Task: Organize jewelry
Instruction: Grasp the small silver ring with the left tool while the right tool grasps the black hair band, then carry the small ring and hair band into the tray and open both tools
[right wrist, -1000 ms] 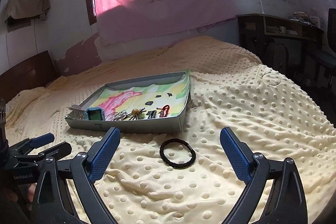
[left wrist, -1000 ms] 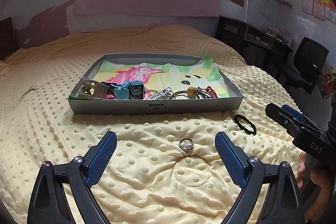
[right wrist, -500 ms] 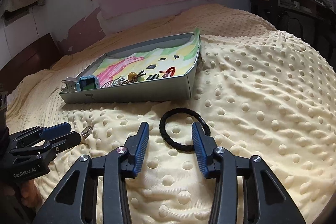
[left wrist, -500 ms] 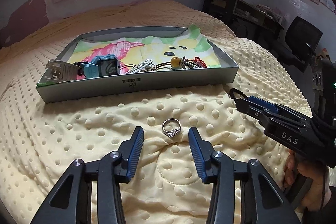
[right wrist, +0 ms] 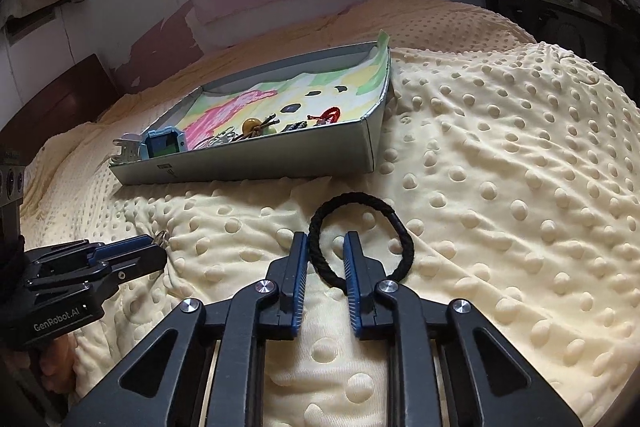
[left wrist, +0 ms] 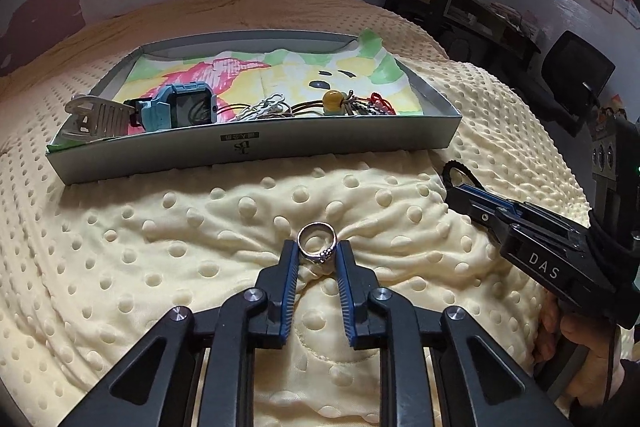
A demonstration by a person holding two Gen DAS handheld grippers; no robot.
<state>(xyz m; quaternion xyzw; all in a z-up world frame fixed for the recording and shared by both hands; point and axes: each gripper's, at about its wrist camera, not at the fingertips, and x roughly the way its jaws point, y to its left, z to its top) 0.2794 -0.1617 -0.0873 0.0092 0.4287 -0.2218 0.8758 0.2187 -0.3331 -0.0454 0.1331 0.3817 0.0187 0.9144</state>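
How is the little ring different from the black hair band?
The ring is shiny silver metal; the hair band is black braided cord. The ring is the smaller loop. The left claw pinches the ring; the right claw straddles the band's edge. Both lie on the bumpy yellow blanket, outside the tray.

The pale yellow bed blanket (left wrist: 168, 267) is soft, matt fleece cloth with raised dots. The small silver ring (left wrist: 317, 241) is polished, glossy metal. The black braided hair tie (right wrist: 362, 237) is matt, rough-textured cord. The shallow grey rectangular box (left wrist: 248, 147) has smooth, satin card walls and a colourful printed paper lining (left wrist: 280, 75). The light blue square watch (left wrist: 180, 107) is smooth plastic with a glossy face.
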